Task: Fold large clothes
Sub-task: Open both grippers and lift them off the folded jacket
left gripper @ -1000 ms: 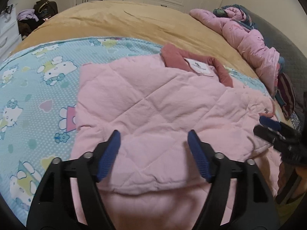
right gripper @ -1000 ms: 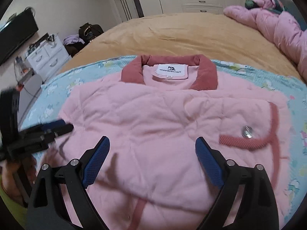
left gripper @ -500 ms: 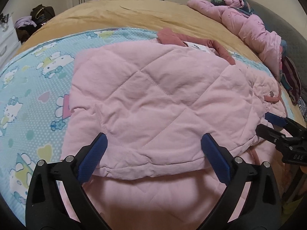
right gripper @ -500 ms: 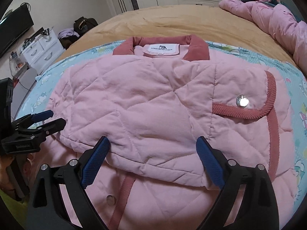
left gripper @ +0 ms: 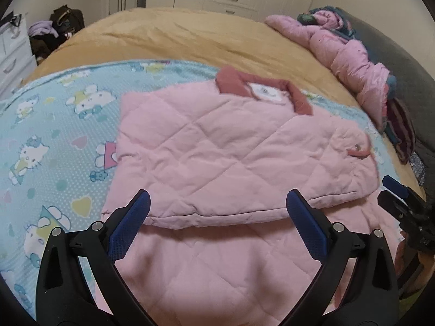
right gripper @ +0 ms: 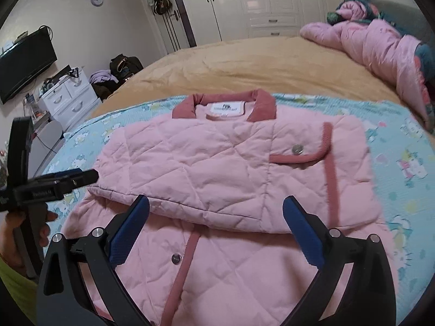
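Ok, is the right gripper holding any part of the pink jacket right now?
No, the right gripper has nothing between its pads, and the pink jacket lies on the bed.

Both wrist cameras tilt down along their fingers, close over the jacket point(left gripper: 217, 157) ahead – left gripper point(left gripper: 217, 222) from its left side, right gripper point(right gripper: 216, 222) more centred – sharing jacket, bed point(right gripper: 258, 65), wardrobe point(right gripper: 272, 0).

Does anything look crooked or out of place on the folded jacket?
Slightly. The folded-over panel of the pink quilted jacket lies askew: its lower edge slants and does not line up with the layer beneath. The snap pocket flap sits off to one side. Nothing looks damaged.
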`<state>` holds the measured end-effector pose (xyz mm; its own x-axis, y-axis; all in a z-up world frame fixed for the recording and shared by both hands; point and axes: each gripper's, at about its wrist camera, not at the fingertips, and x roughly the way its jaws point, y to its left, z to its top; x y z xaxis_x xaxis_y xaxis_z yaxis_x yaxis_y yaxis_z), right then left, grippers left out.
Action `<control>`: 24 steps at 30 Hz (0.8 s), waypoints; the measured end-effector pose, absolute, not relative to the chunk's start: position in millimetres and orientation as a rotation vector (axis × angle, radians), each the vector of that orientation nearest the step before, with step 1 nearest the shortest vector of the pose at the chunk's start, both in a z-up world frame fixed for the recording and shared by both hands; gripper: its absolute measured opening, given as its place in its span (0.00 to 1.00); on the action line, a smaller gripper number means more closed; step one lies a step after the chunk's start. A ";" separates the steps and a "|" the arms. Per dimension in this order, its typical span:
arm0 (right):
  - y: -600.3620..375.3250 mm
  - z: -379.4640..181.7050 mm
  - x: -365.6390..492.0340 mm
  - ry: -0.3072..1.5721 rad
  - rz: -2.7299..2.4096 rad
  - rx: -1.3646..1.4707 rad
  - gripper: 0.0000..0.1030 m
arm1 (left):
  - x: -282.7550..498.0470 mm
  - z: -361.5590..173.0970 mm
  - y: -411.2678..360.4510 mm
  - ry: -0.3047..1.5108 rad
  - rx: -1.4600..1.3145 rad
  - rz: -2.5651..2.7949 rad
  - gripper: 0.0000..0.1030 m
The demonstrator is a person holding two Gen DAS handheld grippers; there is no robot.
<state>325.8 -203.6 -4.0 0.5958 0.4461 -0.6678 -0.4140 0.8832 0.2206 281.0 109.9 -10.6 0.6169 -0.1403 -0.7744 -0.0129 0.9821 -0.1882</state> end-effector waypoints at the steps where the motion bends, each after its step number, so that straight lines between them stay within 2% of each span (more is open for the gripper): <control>1: -205.7 -1.5 323.1 0.781 0.496 0.046 0.95 | 279.5 -7.1 109.1 0.895 -0.182 -0.075 0.91; 24: -234.8 59.5 270.0 0.664 0.473 0.041 0.95 | 217.6 59.3 91.9 0.728 -0.171 -0.099 0.91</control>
